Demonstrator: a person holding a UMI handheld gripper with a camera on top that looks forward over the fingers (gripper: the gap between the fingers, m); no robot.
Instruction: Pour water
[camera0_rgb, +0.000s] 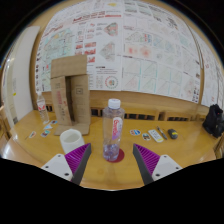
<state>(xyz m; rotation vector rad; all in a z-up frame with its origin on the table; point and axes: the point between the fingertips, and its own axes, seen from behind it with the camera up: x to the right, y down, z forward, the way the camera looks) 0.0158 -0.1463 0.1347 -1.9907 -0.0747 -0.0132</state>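
Note:
A clear plastic water bottle (113, 128) with a white cap and a pink label stands upright on a red coaster (120, 155) on the wooden table (180, 150). It is just ahead of my gripper (112, 163), between the lines of the two fingers, with a gap on each side. The fingers with their magenta pads (146, 158) are spread wide and hold nothing. A white cup (71, 141) stands on the table to the left of the bottle, beside the left finger.
A tall cardboard box (70, 93) stands behind the cup. Small items (155, 134) lie along the table's back, with a black object (213, 121) at the right. A wall covered in printed sheets (140, 45) rises behind the table.

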